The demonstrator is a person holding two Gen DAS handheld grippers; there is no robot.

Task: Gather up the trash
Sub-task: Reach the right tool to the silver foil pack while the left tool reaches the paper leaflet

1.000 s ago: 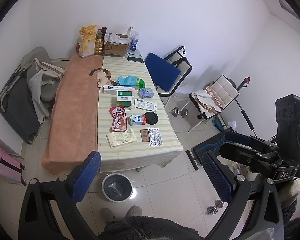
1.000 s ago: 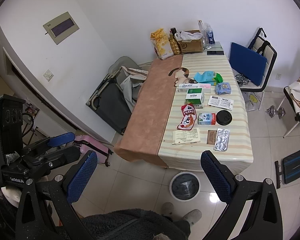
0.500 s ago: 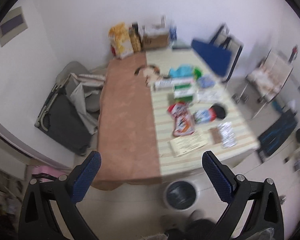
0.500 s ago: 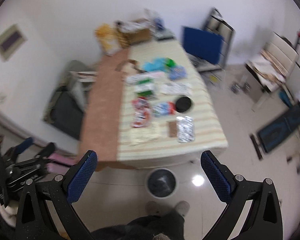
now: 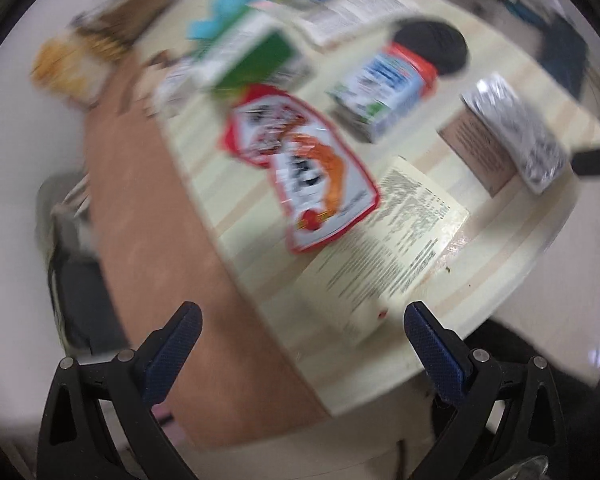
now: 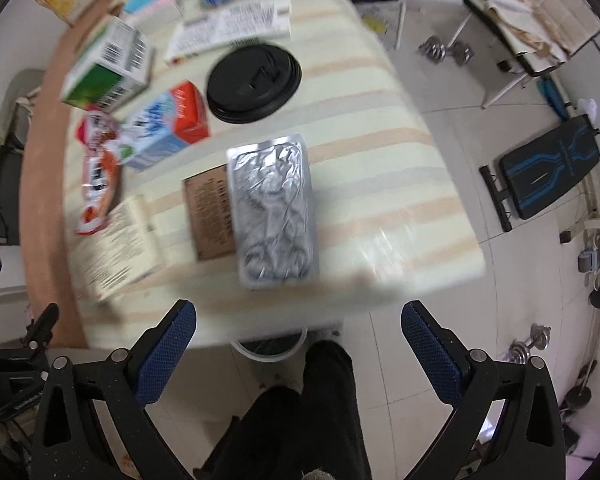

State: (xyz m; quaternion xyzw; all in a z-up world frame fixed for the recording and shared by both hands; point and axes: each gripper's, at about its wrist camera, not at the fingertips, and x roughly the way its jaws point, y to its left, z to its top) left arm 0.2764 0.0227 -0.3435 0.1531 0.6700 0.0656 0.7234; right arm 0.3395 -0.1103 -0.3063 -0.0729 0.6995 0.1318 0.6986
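Note:
Trash lies on the striped tablecloth (image 6: pixel 380 152). My left gripper (image 5: pixel 300 332) hangs open just above a printed paper leaflet (image 5: pixel 388 248), with a red snack wrapper (image 5: pixel 300 164) and a blue-and-red carton (image 5: pixel 388 88) beyond it. My right gripper (image 6: pixel 298 328) is open over the table's near edge, just short of a silver blister pack (image 6: pixel 272 208) lying beside a brown card (image 6: pixel 208 216). A black cup lid (image 6: pixel 254 82), the carton (image 6: pixel 164 128), a green box (image 6: pixel 108 68) and the leaflet (image 6: pixel 120 240) lie farther off. A white bin (image 6: pixel 268 350) peeks out under the table edge.
A brown cloth (image 5: pixel 148 240) covers the table's left half. On the floor to the right are dumbbells (image 6: pixel 444 48), a folding chair (image 6: pixel 532 32) and a black bench pad (image 6: pixel 548 168). A person's dark-trousered legs (image 6: pixel 300 420) stand at the table's edge.
Both grippers have swept down and in from a high view of the whole room to close above the table's near end. Both stay open; the views are motion-blurred.

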